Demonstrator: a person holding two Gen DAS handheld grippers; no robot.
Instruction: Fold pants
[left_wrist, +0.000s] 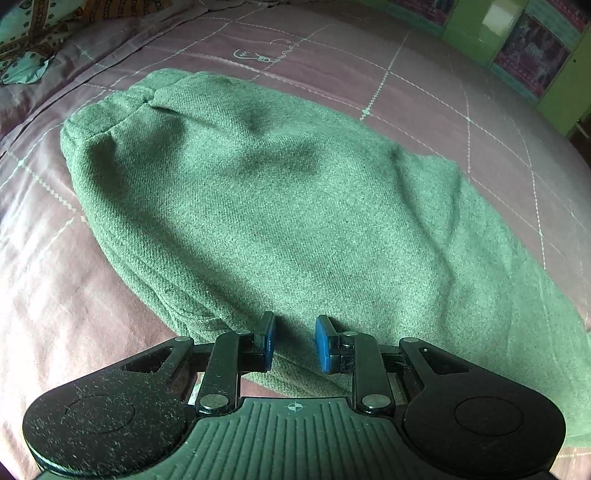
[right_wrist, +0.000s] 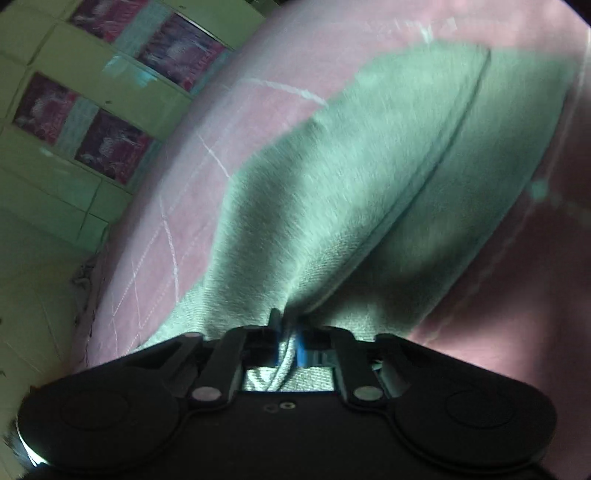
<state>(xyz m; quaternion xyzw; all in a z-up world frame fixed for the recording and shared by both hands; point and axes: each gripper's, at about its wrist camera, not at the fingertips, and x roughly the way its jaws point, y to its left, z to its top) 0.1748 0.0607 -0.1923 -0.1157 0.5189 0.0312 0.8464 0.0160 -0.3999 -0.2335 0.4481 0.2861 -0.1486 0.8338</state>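
Note:
The green pants (left_wrist: 258, 192) lie folded lengthwise on a mauve quilted bedspread (left_wrist: 55, 295), waistband at the far left. My left gripper (left_wrist: 293, 341) is open with its blue pads just above the near edge of the pants, holding nothing. In the right wrist view the pants (right_wrist: 369, 177) stretch away from me, blurred. My right gripper (right_wrist: 288, 341) is shut on a pinched fold of the green fabric, which is lifted and pulled taut toward it.
A patterned pillow (left_wrist: 33, 33) lies at the bed's far left corner. A green cabinet with pink patterned panels (left_wrist: 532, 48) stands beyond the bed; it also shows in the right wrist view (right_wrist: 92, 110). The bed's edge (right_wrist: 96, 280) is at the left.

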